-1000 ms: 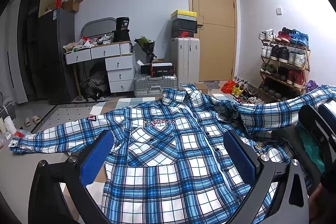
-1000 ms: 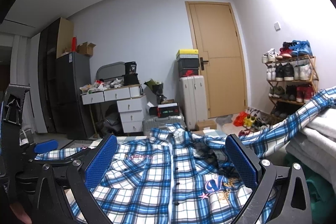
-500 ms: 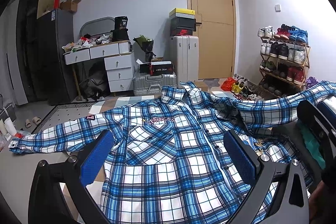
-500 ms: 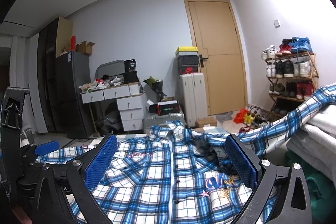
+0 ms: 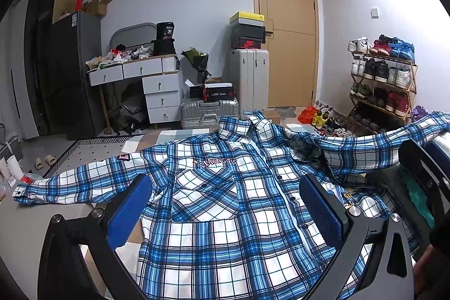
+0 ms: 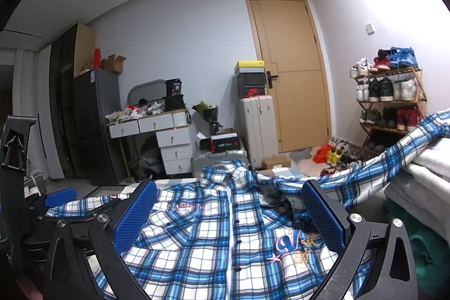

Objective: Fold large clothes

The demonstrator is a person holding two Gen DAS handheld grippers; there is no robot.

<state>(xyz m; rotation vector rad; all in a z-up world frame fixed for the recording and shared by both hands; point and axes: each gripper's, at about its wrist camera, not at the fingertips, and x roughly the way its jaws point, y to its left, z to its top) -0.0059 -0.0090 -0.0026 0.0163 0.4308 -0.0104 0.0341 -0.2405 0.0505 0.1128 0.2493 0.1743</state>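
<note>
Shirt [image 5: 225,204] spread flat beneath both parted jaws

Shirt [image 5: 225,204] centre foreground; drawer desk [image 5: 149,86] upper left; suitcase [image 5: 249,80] centre; shoe rack [image 5: 382,80] right.

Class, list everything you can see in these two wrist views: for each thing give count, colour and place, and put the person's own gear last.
plaid shirt: one, blue and white, spread front-up on the surface, sleeves out.
folded clothes: one stack, white, under the shirt's right sleeve.
door: one, tan, back wall.
upright suitcase: one, pale grey, beside the door, boxes on top.
drawer desk: one, white, cluttered top.
shoe rack: one, wooden, right wall, full of shoes.
left gripper: blue pads, open above the shirt.
right gripper: blue pads, open above the shirt.
</note>
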